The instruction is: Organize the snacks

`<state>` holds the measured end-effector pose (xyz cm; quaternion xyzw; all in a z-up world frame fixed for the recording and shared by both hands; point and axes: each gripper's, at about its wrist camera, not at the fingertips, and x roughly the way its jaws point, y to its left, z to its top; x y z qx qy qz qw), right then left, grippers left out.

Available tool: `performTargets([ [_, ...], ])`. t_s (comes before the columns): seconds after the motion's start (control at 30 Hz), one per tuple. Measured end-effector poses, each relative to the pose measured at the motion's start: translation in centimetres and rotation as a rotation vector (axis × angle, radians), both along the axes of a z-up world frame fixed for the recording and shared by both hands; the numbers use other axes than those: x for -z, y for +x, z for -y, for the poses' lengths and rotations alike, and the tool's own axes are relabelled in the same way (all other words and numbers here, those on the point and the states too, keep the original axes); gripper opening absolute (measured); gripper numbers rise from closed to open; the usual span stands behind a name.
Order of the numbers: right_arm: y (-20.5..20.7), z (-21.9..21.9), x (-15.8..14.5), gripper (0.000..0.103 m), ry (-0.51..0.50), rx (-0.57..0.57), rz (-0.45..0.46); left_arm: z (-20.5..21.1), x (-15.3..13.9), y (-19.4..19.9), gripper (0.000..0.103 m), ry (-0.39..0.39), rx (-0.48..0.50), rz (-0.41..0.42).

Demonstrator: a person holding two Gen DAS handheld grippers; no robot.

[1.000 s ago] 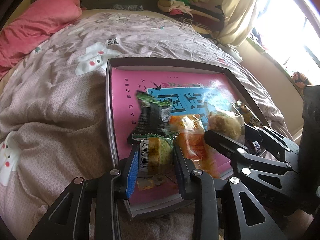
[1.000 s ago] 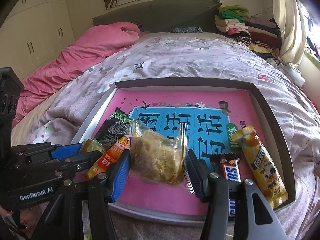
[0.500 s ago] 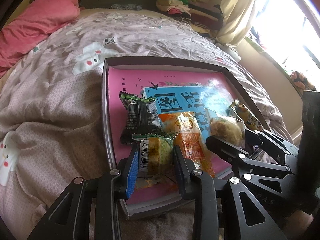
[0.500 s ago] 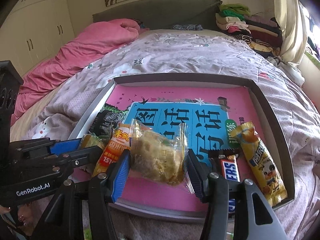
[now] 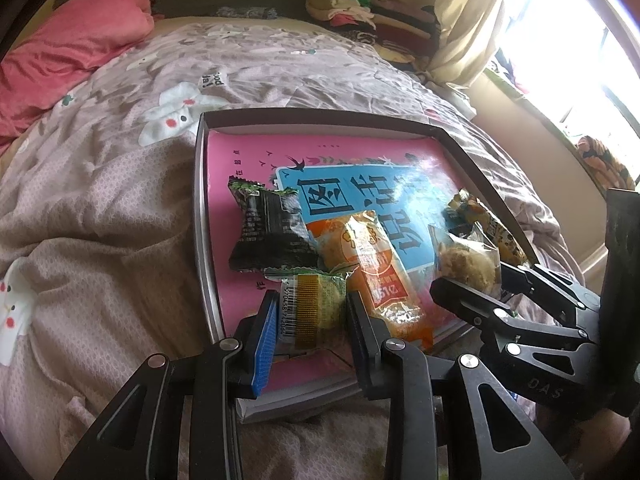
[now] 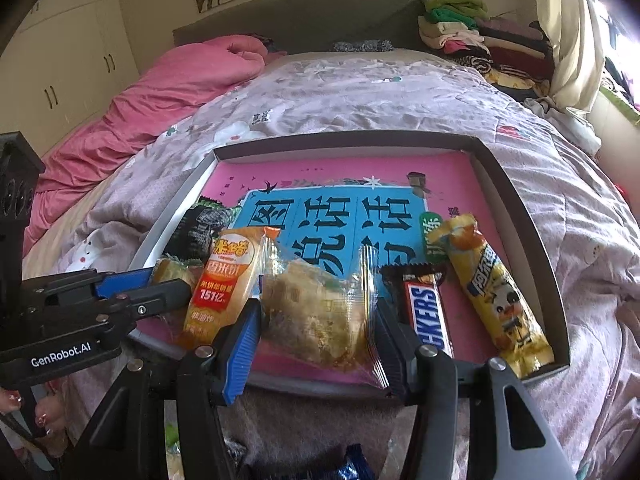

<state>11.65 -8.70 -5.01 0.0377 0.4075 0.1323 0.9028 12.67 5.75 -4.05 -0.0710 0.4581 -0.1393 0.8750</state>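
1. Behind both tongs a bed (image 6: 360, 92) covered with a lilac quilt is seen, with a pink duvet (image 6: 160, 92) at its far left and folded clothes (image 6: 472, 32) stacked at the far right corner.
2. On the quilt a shallow grey tray (image 6: 516, 208) is laid, with a pink and blue book (image 6: 320, 184) bearing large Chinese characters lying flat inside it.
3. Open room is left on the far half of the book; the near half is crowded by snacks.
4. The left tongs (image 5: 310, 312) are clenched on a small green-yellow packet (image 5: 316, 304) with a barcode, held over the tray's near left corner.
5. Ahead of them a black packet (image 5: 268, 232) lies by the left rim, touching an orange rice-cracker pack (image 6: 228, 280) marked "151亿".
6. The right tongs (image 6: 316, 320) are closed on a clear bag of yellow pastry (image 6: 316, 312) at the tray's near edge.
7. Just right of them a Snickers bar (image 6: 428, 312) is seen, its lettering partly hidden, and beyond it a yellow stick pack (image 6: 492, 292) with a cartoon duck, beside the right rim.
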Motion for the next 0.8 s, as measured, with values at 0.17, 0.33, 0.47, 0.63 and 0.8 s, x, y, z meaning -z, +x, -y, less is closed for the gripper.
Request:
performTargets([
  [0.17, -0.37, 0.15, -0.07, 0.055, 0.000, -0.001, 0.001, 0.34, -0.10, -0.23, 0.034, -0.003, 0.016, 0.004],
  [0.33, -0.52, 0.27, -0.23, 0.055, -0.001, -0.002, 0.005, 0.71, -0.04, -0.39, 0.034, -0.002, 0.030, 0.007],
  [0.47, -0.47, 0.26, -0.25, 0.055, 0.009, -0.012, 0.007, 0.71, -0.11, -0.41, 0.034, 0.000, 0.031, 0.010],
  [0.63, -0.02, 0.23, 0.10, 0.056, 0.003, -0.021, 0.002, 0.70, -0.04, -0.35, 0.034, 0.001, 0.028, 0.005],
  [0.8, -0.26, 0.13, 0.26, 0.056, -0.003, -0.030, -0.006, 0.70, -0.06, -0.38, 0.034, 0.002, 0.028, 0.005],
])
